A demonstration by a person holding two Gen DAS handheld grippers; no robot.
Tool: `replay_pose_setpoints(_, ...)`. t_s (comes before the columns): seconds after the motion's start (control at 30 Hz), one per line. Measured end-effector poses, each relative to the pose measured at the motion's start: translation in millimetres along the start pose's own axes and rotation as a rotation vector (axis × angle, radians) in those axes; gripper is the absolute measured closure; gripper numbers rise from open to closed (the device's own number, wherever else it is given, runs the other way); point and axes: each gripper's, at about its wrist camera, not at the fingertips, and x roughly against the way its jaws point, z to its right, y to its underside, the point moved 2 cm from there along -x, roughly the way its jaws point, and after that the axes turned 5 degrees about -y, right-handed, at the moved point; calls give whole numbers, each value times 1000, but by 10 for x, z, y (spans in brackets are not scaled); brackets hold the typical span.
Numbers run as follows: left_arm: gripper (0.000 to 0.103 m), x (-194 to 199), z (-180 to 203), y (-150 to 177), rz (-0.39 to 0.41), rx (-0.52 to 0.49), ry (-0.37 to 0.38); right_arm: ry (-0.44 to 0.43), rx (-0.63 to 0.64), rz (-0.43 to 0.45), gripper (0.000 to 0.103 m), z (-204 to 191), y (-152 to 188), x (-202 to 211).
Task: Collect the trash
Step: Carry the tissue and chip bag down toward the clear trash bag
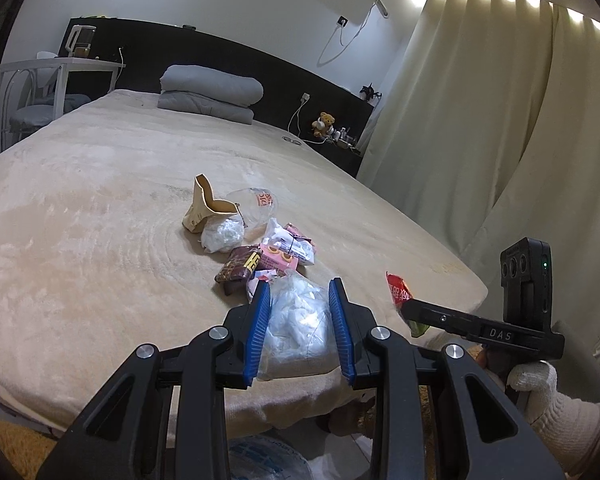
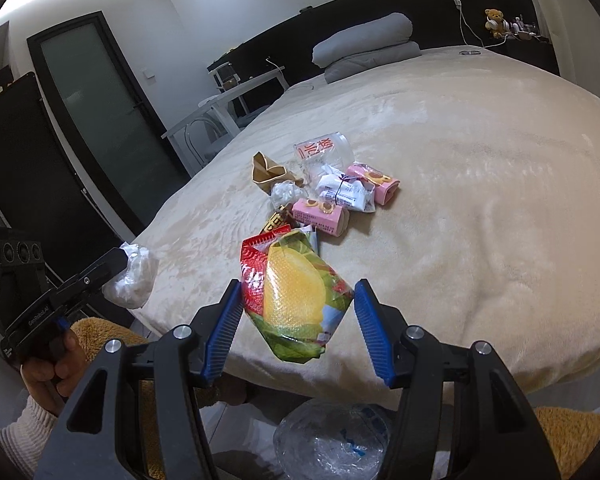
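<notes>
A pile of trash lies on the beige bed (image 1: 100, 208): a tan paper bag (image 1: 204, 208), a clear cup (image 1: 260, 204), crumpled tissue (image 1: 222, 236), a brown wrapper (image 1: 238, 266) and pink packets (image 1: 284, 254). My left gripper (image 1: 300, 328) is shut on a clear bag of white tissue (image 1: 300, 328), held over the bed's near edge; it also shows in the right wrist view (image 2: 132, 276). My right gripper (image 2: 298, 320) holds a red and yellow snack bag (image 2: 296, 296) between its jaws, which stand wide; the left jaw touches it, the right shows a small gap. The snack bag shows in the left wrist view (image 1: 398, 292).
A clear plastic trash bag (image 2: 332, 440) lies open on the floor below the bed's edge, also in the left wrist view (image 1: 268, 460). A folded grey quilt (image 1: 208, 92) lies at the headboard. Curtains (image 1: 500, 120) hang on the right. A white side table (image 1: 60, 68) and a dark door (image 2: 92, 120) stand beyond.
</notes>
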Motion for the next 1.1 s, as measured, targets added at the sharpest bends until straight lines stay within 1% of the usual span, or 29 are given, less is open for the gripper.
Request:
replay_pose_setpoints(0.3, 74, 127, 154, 282, -17, 19, 20, -14, -7, -15, 46, -163, 350, 152)
replay_pose_setpoints(0.5, 74, 111, 217, 482, -64, 24, 21, -22, -8, -45, 46, -242, 527, 171)
replay_pose_setpoints(0.77, 74, -16, 191, 723, -167, 65, 10, -31, -38, -120, 46, -245, 694, 54)
replay_pose_setpoints(0.93, 74, -175, 118, 896, -263, 103, -17, -50, -86, -209, 46, -187, 858, -115)
replay_pose_setpoints(1.1, 74, -323, 24, 1062, -351, 151, -40, -59, -160, -309, 46, -80, 1032, -304)
